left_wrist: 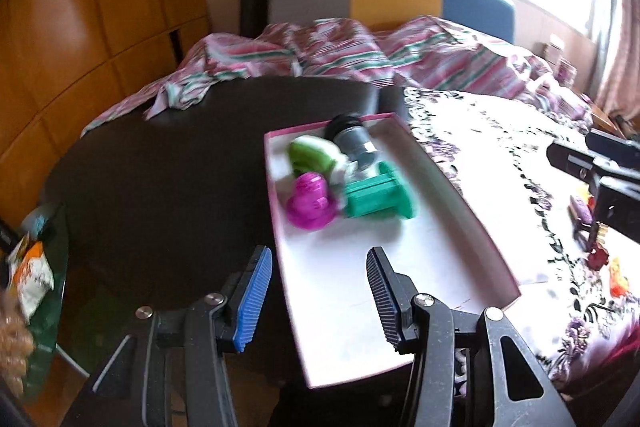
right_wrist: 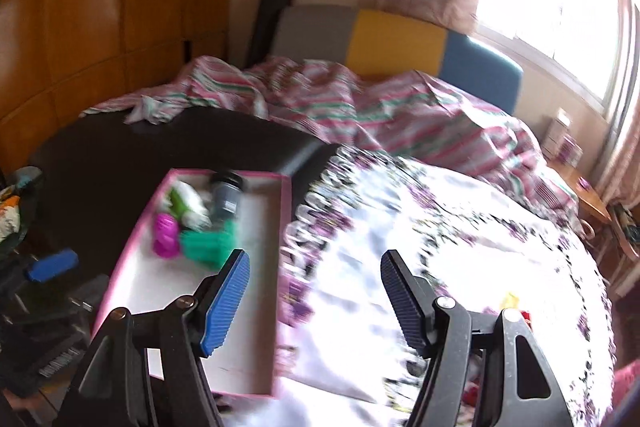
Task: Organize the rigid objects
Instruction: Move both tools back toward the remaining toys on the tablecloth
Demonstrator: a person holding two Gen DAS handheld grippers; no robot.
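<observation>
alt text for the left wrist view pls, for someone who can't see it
A shallow pink-edged box holds a magenta toy, a green piece, a light green item and a grey cylinder. The left gripper hangs open and empty above its near end.

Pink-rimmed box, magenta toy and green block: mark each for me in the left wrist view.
Pink-rimmed box [left_wrist: 460, 183]: left wrist view, on its right wall.
Magenta toy [left_wrist: 310, 203]: left wrist view, middle of its body, inside the box.
Green block [left_wrist: 376, 197]: left wrist view, on its ribbed side, beside the magenta toy.
</observation>
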